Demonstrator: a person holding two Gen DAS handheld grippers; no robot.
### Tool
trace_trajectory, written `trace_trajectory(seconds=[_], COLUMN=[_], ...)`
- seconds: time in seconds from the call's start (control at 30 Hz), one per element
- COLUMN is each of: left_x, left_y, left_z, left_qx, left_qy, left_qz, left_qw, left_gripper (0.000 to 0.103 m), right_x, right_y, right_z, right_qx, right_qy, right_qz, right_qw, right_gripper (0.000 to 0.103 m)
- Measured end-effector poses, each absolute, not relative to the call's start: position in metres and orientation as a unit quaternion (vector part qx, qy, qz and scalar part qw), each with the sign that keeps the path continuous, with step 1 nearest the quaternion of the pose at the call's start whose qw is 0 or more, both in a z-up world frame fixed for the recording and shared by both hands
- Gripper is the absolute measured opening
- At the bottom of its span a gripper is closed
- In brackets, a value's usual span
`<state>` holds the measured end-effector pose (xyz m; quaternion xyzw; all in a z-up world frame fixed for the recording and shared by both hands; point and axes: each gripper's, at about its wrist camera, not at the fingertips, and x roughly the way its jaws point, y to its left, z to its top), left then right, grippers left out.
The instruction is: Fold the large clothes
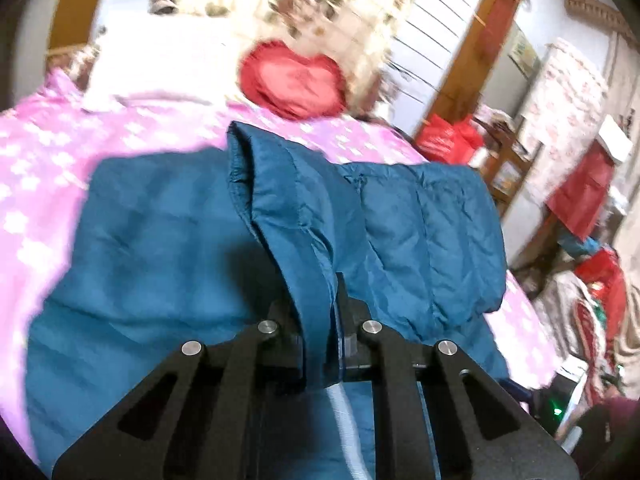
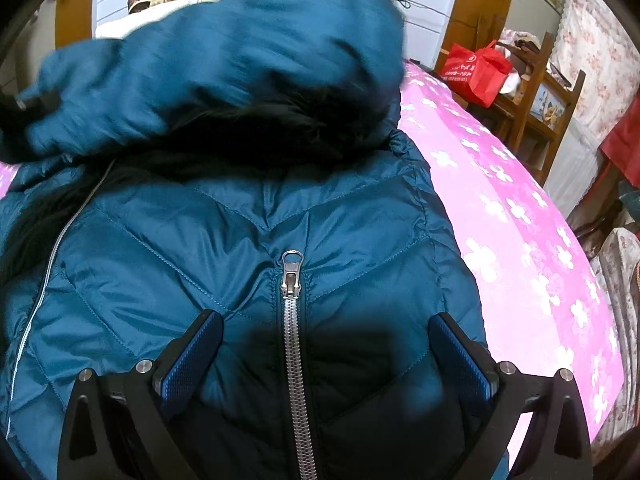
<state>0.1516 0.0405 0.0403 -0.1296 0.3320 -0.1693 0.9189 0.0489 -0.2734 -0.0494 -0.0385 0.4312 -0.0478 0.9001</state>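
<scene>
Plainly, left tool (image 1: 334, 320) pinches the teal jacket (image 1: 160, 240) fabric; right tool (image 2: 324, 344) gapes above its zipper (image 2: 294, 320).

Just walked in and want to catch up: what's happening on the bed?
A person is folding a teal hooded puffer jacket on a pink flowered bedspread. The left tongs are shut on a fold of its fabric, lifting it. The right tongs hang open over the chest, either side of the silver zipper, gripping nothing.
</scene>
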Motion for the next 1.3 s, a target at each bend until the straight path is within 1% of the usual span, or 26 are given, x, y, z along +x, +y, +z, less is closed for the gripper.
trace_trajectory(seconds=[0.1, 0.17, 0.2, 0.23, 0.3, 0.37, 0.4, 0.43, 0.53, 0.6, 0.67, 0.7, 0.8, 0.93, 1.0, 1.07, 1.1, 1.13, 1.17, 1.2, 1.3], left_x=[0.166, 0.182, 0.188, 0.195, 0.2, 0.196, 0.195, 0.19, 0.182, 0.183, 0.192, 0.198, 0.225, 0.245, 0.246, 0.246, 0.244, 0.247, 0.249, 0.253, 0.26], left_y=[0.079, 0.098, 0.101, 0.107, 0.117, 0.13, 0.137, 0.143, 0.144, 0.137, 0.118, 0.109, 0.081, 0.066, 0.067, 0.065, 0.064, 0.065, 0.067, 0.071, 0.077], left_z=[0.039, 0.026, 0.02, 0.01, 0.002, 0.002, 0.007, 0.013, 0.03, 0.036, 0.037, 0.038, 0.024, -0.006, -0.017, -0.027, -0.031, -0.037, -0.039, -0.041, -0.045], left_qx=[-0.134, -0.129, -0.122, -0.112, -0.117, -0.136, -0.143, -0.146, -0.149, -0.144, -0.123, -0.112, -0.078, -0.04, -0.034, -0.005, 0.005, 0.003, -0.005, -0.018, -0.041], left_qy=[0.339, 0.368, 0.382, 0.401, 0.414, 0.399, 0.386, 0.37, 0.324, 0.311, 0.318, 0.322, 0.35, 0.382, 0.383, 0.371, 0.366, 0.375, 0.383, 0.39, 0.405], left_qz=[-0.128, -0.108, -0.095, -0.072, -0.062, -0.049, -0.03, -0.009, 0.024, 0.022, 0.002, -0.003, -0.012, 0.037, 0.038, 0.045, 0.045, 0.033, 0.024, 0.017, 0.006], left_qw=[0.923, 0.914, 0.911, 0.907, 0.901, 0.905, 0.911, 0.917, 0.934, 0.939, 0.94, 0.94, 0.934, 0.922, 0.923, 0.927, 0.929, 0.926, 0.924, 0.921, 0.913], left_gripper=[0.01, 0.01, 0.013, 0.019, 0.026, 0.038, 0.05, 0.054, 0.054, 0.054, 0.054, 0.054, 0.054, 0.054, 0.055, 0.063, 0.07, 0.074, 0.076, 0.079, 0.079], right_x=[0.049, 0.05, 0.05, 0.05, 0.05, 0.05, 0.05, 0.048, 0.042, 0.035, 0.037, 0.042, 0.091, 0.17, 0.204, 0.226, 0.236, 0.248, 0.252, 0.25, 0.249], right_y=[-0.275, -0.276, -0.277, -0.278, -0.281, -0.284, -0.285, -0.286, -0.291, -0.299, -0.312, -0.317, -0.324, -0.306, -0.293, -0.282, -0.278, -0.285, -0.294, -0.306, -0.305], right_z=[-0.049, -0.049, -0.05, -0.05, -0.05, -0.049, -0.049, -0.048, -0.043, -0.024, 0.005, 0.015, 0.042, 0.051, 0.045, 0.026, 0.004, -0.021, -0.037, -0.046, -0.048], right_qx=[-0.035, -0.032, -0.031, -0.027, -0.018, -0.013, -0.016, -0.021, -0.025, -0.011, 0.027, 0.042, 0.053, 0.031, 0.033, -0.008, -0.042, -0.039, -0.006, 0.019, 0.008], right_qy=[0.432, 0.433, 0.433, 0.435, 0.439, 0.449, 0.452, 0.453, 0.459, 0.418, 0.358, 0.342, 0.339, 0.36, 0.37, 0.387, 0.413, 0.453, 0.471, 0.465, 0.464], right_qz=[-0.046, -0.045, -0.044, -0.043, -0.041, -0.039, -0.035, -0.028, -0.01, -0.015, -0.009, -0.001, 0.027, 0.065, 0.112, 0.129, 0.109, 0.108, 0.127, 0.139, 0.143], right_qw=[0.9, 0.9, 0.9, 0.899, 0.898, 0.893, 0.891, 0.891, 0.888, 0.908, 0.933, 0.939, 0.939, 0.93, 0.922, 0.913, 0.903, 0.884, 0.873, 0.874, 0.874], right_gripper=[0.102, 0.102, 0.103, 0.103, 0.103, 0.103, 0.103, 0.103, 0.102, 0.102, 0.102, 0.102, 0.102, 0.102, 0.102, 0.101, 0.101, 0.101, 0.103, 0.103, 0.103])
